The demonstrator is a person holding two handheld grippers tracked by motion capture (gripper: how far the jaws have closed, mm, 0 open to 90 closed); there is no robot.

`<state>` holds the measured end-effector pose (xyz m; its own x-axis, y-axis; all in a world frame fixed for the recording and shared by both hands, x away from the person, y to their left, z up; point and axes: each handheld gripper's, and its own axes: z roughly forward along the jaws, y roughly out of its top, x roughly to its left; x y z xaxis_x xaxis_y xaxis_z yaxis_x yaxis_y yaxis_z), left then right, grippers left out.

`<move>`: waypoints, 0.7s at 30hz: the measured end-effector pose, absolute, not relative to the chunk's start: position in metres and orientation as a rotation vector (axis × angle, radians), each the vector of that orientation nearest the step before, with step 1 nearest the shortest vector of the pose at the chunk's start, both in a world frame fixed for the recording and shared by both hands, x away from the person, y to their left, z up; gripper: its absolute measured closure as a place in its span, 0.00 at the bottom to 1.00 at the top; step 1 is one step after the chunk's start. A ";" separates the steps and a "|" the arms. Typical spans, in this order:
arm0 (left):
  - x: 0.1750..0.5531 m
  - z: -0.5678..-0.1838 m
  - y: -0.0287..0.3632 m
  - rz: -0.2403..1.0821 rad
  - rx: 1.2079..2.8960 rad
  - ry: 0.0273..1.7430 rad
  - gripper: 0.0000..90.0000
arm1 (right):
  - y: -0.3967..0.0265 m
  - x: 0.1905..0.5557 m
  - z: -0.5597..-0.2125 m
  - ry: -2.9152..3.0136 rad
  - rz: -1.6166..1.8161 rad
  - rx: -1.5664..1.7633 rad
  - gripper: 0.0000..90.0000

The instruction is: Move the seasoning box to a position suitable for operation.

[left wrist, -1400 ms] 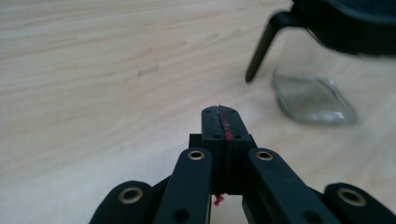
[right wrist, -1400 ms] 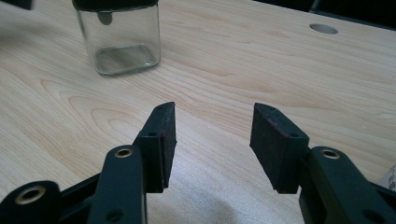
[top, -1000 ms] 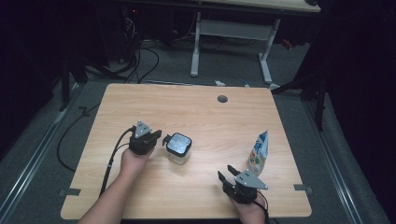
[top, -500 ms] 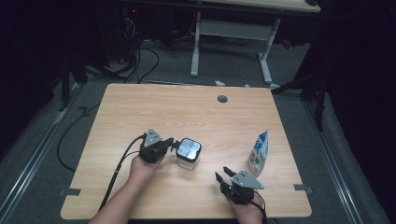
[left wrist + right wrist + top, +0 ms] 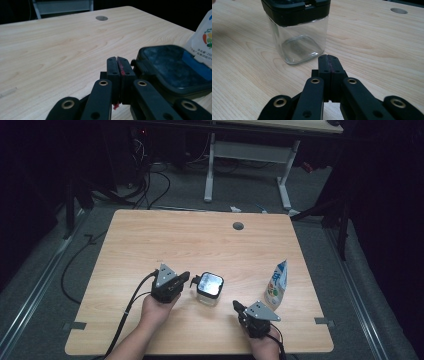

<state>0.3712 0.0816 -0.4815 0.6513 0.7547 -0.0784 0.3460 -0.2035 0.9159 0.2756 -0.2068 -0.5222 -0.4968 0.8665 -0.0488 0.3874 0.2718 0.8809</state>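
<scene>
A clear square jar (image 5: 210, 288) with a black lid stands upright on the wooden table (image 5: 150, 235), near its front middle. My left gripper (image 5: 187, 278) is shut with nothing between its pads. Its tips rest against the left side of the jar's lid (image 5: 170, 67), as the left gripper view (image 5: 117, 62) shows. My right gripper (image 5: 236, 306) lies at the front right and points at the jar (image 5: 299, 32) from a short way off. Its jaws have just been closing and now meet (image 5: 328, 61) with nothing between them. A white printed pouch (image 5: 276, 284) stands upright to the jar's right.
A round cable hole (image 5: 238, 226) sits near the table's far edge. The left gripper's black cable (image 5: 132, 305) trails over the front edge. Beyond the table stand the white legs of another desk (image 5: 210, 170) and floor cables.
The left gripper has moved right and a little toward the front, and the jar has shifted the same way beside it. The right gripper's jaws have gone from open to shut, the hand staying put.
</scene>
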 end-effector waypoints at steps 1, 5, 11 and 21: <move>0.371 -0.482 0.082 0.479 1.803 0.882 0.98 | -0.206 0.275 -0.522 2.013 1.168 1.128 1.00; 0.369 -0.474 0.077 0.483 1.806 0.840 0.97 | -0.207 0.276 -0.522 1.995 1.152 1.170 1.00; 0.368 -0.471 0.066 0.467 1.818 0.792 0.96 | -0.209 0.275 -0.521 1.964 1.156 1.173 1.00; 0.369 -0.478 0.060 0.496 1.852 0.774 0.99 | -0.206 0.278 -0.519 1.981 1.189 1.140 1.00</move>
